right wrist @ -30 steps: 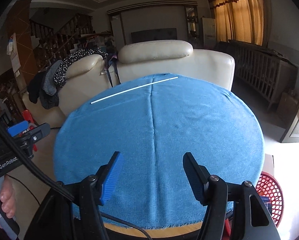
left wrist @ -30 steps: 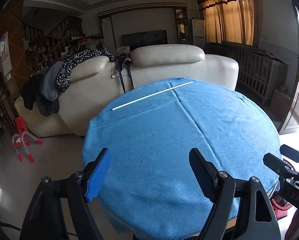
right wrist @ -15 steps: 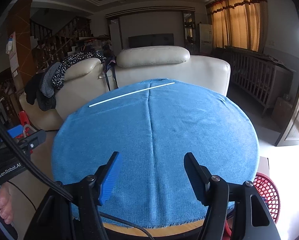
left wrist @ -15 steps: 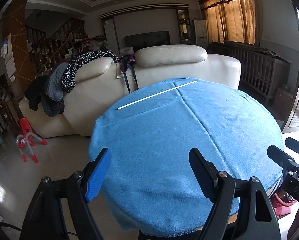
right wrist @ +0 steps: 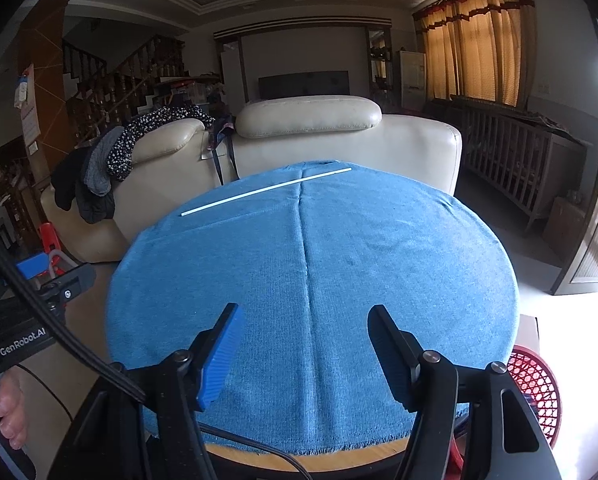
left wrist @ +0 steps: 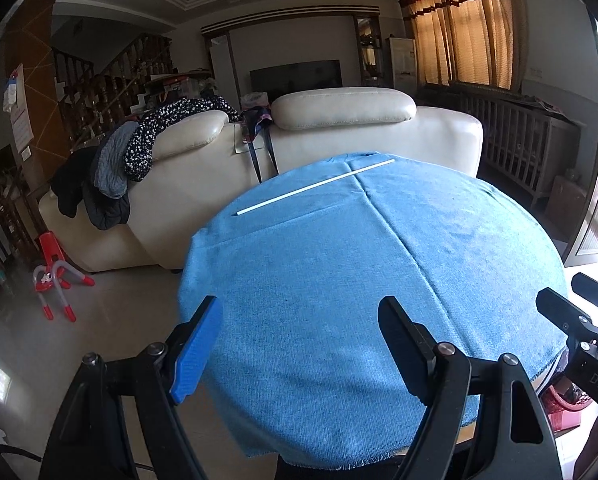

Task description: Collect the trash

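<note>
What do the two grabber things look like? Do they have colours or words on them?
Both are black plastic frames with silver screws. On the left gripper and the right gripper alike, one finger wears a ridged blue pad and the other finger looks black. A black cable runs across the right wrist view. White letters, GenRobot.AI, mark the left gripper's body there.

Round table, blue cloth, white stick
</note>
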The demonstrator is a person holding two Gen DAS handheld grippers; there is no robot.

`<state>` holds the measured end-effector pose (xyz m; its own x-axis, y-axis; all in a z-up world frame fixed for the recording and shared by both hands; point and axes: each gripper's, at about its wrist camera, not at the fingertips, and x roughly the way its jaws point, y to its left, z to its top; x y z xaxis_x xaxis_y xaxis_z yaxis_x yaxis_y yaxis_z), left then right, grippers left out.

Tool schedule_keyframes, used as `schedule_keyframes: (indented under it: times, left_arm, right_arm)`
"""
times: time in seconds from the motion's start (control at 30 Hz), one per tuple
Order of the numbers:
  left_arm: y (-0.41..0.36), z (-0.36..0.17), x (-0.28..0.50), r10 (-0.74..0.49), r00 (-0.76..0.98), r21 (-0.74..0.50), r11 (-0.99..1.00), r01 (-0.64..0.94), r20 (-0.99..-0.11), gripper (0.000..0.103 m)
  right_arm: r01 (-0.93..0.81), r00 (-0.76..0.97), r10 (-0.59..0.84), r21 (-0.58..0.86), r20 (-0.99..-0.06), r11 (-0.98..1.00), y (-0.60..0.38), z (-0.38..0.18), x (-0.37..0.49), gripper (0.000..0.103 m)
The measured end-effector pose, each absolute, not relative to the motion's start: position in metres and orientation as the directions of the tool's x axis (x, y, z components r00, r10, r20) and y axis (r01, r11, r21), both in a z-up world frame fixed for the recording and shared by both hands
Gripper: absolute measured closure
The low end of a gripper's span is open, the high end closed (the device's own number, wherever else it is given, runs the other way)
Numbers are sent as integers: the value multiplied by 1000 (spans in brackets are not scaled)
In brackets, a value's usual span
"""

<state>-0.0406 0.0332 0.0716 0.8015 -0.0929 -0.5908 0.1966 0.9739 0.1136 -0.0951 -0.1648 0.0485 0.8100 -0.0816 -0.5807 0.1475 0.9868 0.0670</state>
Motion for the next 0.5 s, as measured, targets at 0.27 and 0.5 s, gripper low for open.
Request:
schedule_keyframes:
  times: [0.27, 0.5]
  left_arm:
    - [37, 69, -39, -90, 796, 107, 976, 191, -599, 22]
    - [41, 68, -38, -88, 792, 98, 978, 183, -604, 22]
  right_arm:
    - [142, 810, -79, 64, -581, 988, -164, 48, -96, 35]
    - [132, 810, -77, 54, -582, 990, -161, 48, -95, 35]
